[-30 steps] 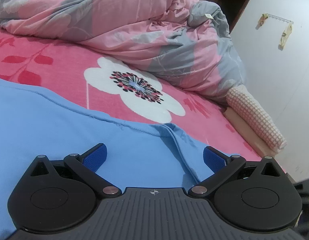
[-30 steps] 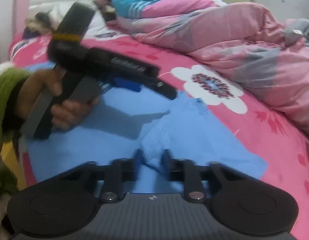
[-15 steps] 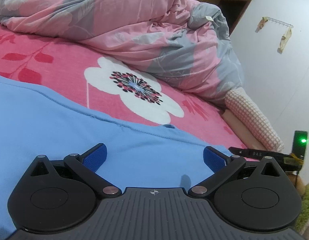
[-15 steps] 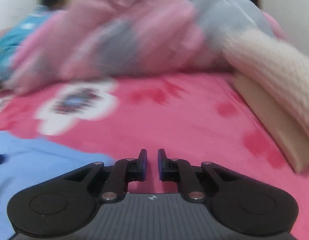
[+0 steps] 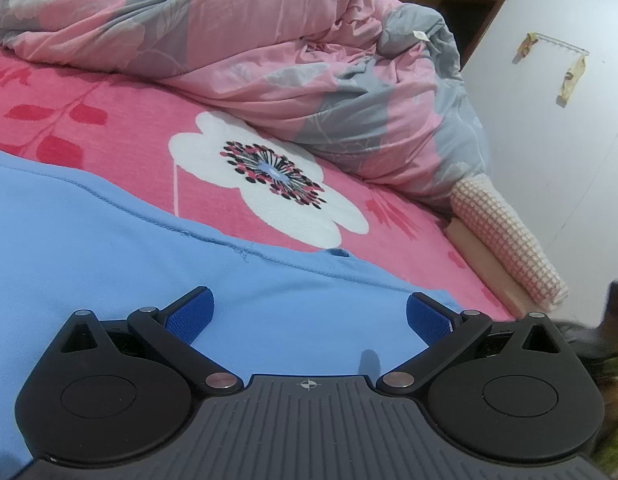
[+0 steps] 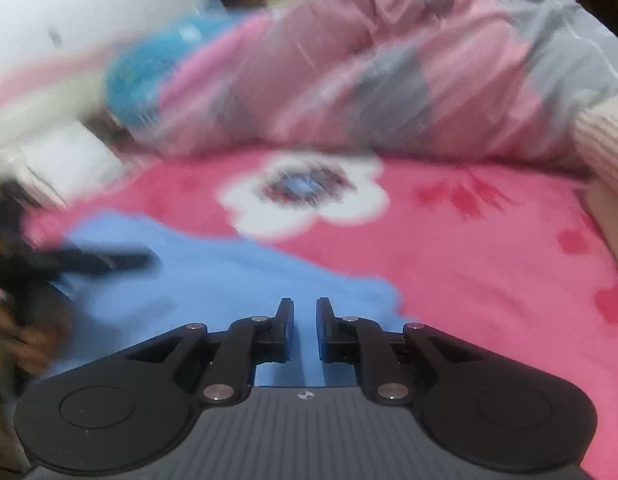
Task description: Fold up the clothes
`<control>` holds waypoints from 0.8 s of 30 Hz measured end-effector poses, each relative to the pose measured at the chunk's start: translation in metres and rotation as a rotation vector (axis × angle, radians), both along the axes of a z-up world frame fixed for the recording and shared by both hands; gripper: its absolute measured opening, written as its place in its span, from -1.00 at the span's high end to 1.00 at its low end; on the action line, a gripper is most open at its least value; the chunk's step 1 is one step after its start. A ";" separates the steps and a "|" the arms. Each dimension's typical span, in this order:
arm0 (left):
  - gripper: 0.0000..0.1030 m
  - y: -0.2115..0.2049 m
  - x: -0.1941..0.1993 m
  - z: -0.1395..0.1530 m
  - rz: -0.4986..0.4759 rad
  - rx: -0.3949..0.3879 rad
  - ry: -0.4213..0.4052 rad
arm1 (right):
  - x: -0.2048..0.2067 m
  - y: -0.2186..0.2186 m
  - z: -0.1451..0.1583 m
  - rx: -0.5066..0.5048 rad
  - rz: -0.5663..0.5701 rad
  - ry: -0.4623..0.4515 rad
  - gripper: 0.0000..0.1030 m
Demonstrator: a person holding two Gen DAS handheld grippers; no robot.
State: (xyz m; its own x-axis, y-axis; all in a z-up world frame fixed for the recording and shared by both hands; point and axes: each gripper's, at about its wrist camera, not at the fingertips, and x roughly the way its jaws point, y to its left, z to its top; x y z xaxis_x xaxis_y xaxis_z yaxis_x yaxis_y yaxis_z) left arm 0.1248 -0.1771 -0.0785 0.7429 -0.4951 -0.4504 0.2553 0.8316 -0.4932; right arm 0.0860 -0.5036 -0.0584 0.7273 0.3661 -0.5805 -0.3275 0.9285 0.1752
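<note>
A light blue garment [image 5: 109,248] lies flat on the pink flowered bedsheet [image 5: 121,120], its stitched hem running across the left wrist view. My left gripper [image 5: 309,304] hovers low over it, blue pads wide apart, nothing between them. In the blurred right wrist view my right gripper [image 6: 305,308] sits over the garment's [image 6: 213,264] right corner. Its fingers are nearly together with only a narrow slit, and no cloth is pinched. The other gripper [image 6: 105,260] and the hand holding it [image 6: 17,344] show as a dark blur at the left.
A bunched pink and grey quilt [image 5: 269,52] fills the far side of the bed. A checkered roll [image 5: 505,232] lies along the bed's right edge by the white wall. A person in blue [image 6: 149,68] lies at the back.
My right gripper let go of the blue fold it pinched, swung off to the right, then came back over the garment's corner. The raised flap now lies flat. The left gripper stayed put.
</note>
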 end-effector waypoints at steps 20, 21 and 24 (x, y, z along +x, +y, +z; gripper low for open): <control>-1.00 0.093 -0.063 0.036 0.130 0.033 0.060 | 0.046 -0.011 -0.005 0.239 -0.283 0.127 0.87; -1.00 0.102 -0.068 0.036 0.147 0.037 0.063 | 0.047 -0.014 -0.008 0.245 -0.315 0.132 0.87; -1.00 0.127 -0.080 0.037 0.180 0.030 0.041 | 0.049 -0.021 -0.016 0.266 -0.397 0.164 0.85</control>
State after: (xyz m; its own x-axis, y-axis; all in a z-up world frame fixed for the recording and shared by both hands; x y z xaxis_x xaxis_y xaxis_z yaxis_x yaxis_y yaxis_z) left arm 0.0445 -0.0500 -0.0416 0.7990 -0.3417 -0.4948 0.0815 0.8768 -0.4740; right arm 0.1353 -0.5249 -0.0741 0.7476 0.2303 -0.6230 0.0936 0.8921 0.4421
